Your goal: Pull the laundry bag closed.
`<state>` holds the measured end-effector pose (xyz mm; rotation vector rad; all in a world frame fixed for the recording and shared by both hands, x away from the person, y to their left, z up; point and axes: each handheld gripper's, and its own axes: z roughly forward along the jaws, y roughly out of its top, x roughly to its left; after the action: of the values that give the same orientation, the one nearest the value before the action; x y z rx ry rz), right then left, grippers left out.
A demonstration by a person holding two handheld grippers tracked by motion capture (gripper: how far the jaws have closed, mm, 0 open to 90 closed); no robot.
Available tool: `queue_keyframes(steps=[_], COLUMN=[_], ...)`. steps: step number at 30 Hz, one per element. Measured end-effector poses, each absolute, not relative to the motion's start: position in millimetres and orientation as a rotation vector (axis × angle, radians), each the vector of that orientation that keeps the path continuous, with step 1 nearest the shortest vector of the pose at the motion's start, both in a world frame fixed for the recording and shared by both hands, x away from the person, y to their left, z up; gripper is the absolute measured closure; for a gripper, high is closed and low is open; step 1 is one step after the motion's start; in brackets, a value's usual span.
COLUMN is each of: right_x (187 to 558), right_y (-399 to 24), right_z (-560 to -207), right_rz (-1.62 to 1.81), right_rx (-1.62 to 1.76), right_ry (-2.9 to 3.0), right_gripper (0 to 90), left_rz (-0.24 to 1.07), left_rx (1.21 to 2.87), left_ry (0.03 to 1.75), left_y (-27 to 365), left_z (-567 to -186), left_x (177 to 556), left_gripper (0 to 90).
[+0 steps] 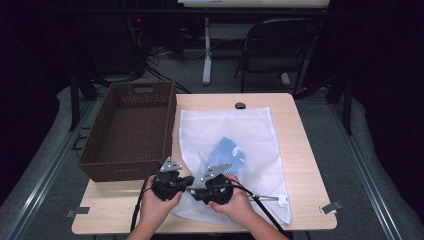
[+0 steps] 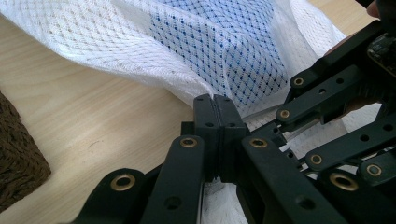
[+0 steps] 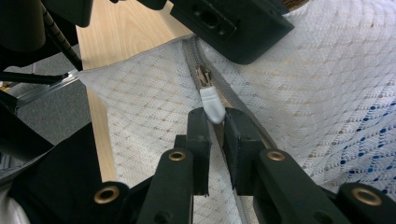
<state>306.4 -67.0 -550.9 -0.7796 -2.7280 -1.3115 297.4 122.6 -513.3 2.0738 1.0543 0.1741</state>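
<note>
A white mesh laundry bag (image 1: 250,135) lies flat on the table with a blue cloth (image 1: 227,152) inside it. Both grippers meet at its near left corner. My left gripper (image 1: 189,181) (image 2: 215,100) is shut on a fold of the bag's mesh (image 2: 93,42), and the blue cloth (image 2: 224,46) shows through just beyond. My right gripper (image 1: 195,191) (image 3: 215,119) faces it. Its jaw tips pinch the white zipper pull (image 3: 212,106), which hangs from the slider (image 3: 204,74) on the grey zipper track.
A brown woven basket (image 1: 125,170) stands to the left of the bag, with its corner (image 2: 18,154) near the left gripper. A small black disc (image 1: 240,105) sits at the table's far edge. A folding chair (image 1: 277,45) stands behind. Bare tabletop (image 1: 305,165) lies to the right.
</note>
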Motion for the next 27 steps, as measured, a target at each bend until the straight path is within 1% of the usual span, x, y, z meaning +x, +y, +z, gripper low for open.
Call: queue_keyframes(steps=[21,27], right_x=[304.3,305.0], right_y=[-67.5,-68.8], right_z=[-549.2,-547.9], right_rz=[-1.352,-1.358], right_rx=[-0.778,-0.794], right_ry=[-2.636,-2.629], right_gripper=[80.2,82.7], left_rz=[0.172,0.176], left_rx=[2.066,2.064], left_ry=[1.059,1.061], left_y=[122.6,122.8], left_z=[-513.2,-514.1], left_x=[297.4,297.1], left_gripper=[90.0,90.0])
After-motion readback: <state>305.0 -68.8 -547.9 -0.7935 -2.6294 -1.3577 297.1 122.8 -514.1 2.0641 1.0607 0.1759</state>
